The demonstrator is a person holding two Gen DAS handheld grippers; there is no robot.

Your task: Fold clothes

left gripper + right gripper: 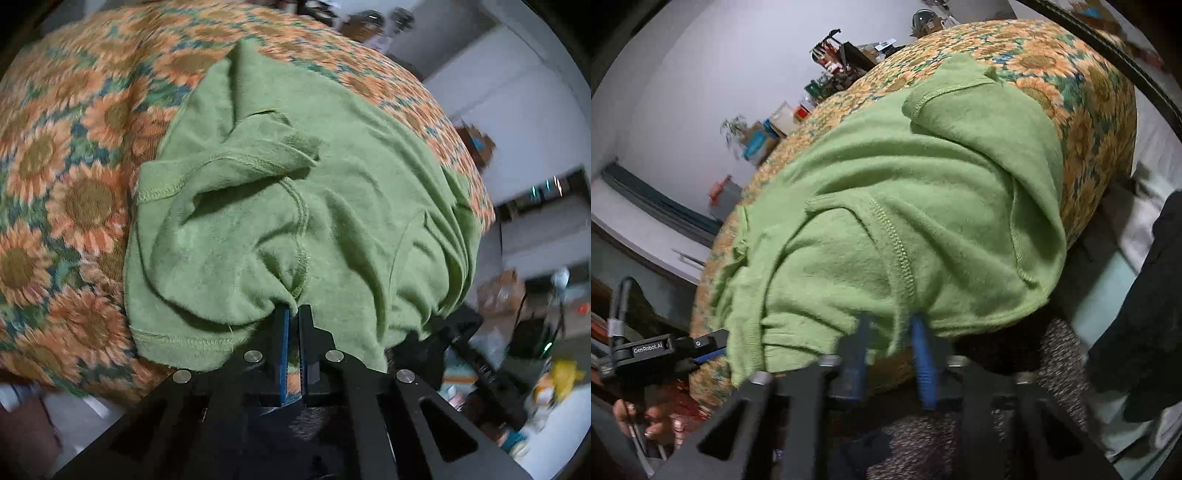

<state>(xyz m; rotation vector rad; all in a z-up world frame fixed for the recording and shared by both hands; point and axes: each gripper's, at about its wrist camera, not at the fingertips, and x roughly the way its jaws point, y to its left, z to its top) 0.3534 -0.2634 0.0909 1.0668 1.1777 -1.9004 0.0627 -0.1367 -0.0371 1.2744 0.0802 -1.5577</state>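
A crumpled green garment (332,192) lies on a sunflower-patterned cover (74,192), its near edge hanging over the front. My left gripper (294,314) is shut on a fold of that near edge by a stitched seam. In the left wrist view the right gripper's black body (458,325) pokes out from under the garment's right corner. In the right wrist view the green garment (942,192) drapes over the sunflower cover (1097,122). My right gripper (891,326) has its blue fingers (919,339) apart, with a hanging fold of cloth between them. The left gripper (713,349) enters under the garment's left edge.
A hand (653,424) holds the left gripper's handle. Dark clothing (1145,332) and speckled fabric (1060,354) sit close on the right. Boxes and clutter (764,136) line the white wall behind. A yellow toy (561,376) and boxes (502,291) lie on the floor.
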